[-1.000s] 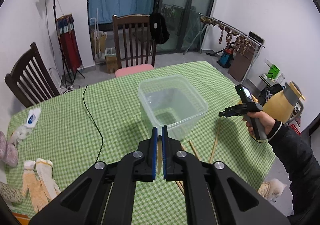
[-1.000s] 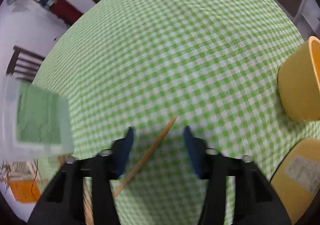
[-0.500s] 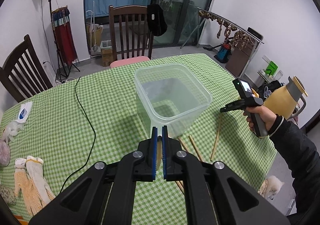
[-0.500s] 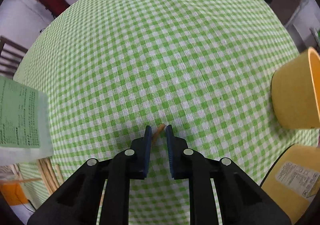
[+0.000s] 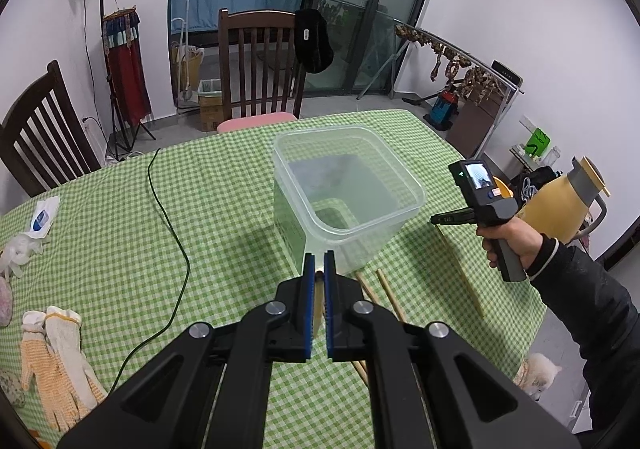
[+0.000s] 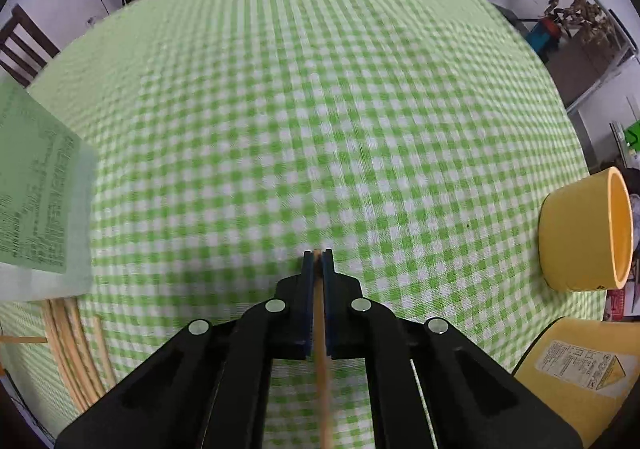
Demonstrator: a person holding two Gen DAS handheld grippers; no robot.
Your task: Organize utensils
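Note:
My left gripper (image 5: 319,260) is shut on a pale wooden chopstick (image 5: 319,303) and hovers just in front of the clear plastic container (image 5: 348,185). Two more chopsticks (image 5: 386,295) lie on the green checked cloth by the container's near corner. A hand holds my right gripper (image 5: 437,219) to the right of the container. In the right wrist view its jaws are closing tight, and the right gripper (image 6: 318,255) has a chopstick (image 6: 322,349) pinched lengthwise between its pads. That chopstick (image 5: 460,269) slants down from it above the cloth. The container (image 6: 40,189) stands at the left there, with loose chopsticks (image 6: 72,349) below it.
A yellow cup (image 6: 584,229) and a yellow thermos jug (image 5: 560,209) stand near the table's right edge. A black cable (image 5: 172,209) crosses the cloth, and work gloves (image 5: 52,349) lie at the left. Two wooden chairs stand behind the table. A small white dog (image 5: 538,373) is on the floor.
The right jaws closed from wide open onto the chopstick, which now hangs from them instead of lying flat. The left gripper sank a little toward the container, still shut.

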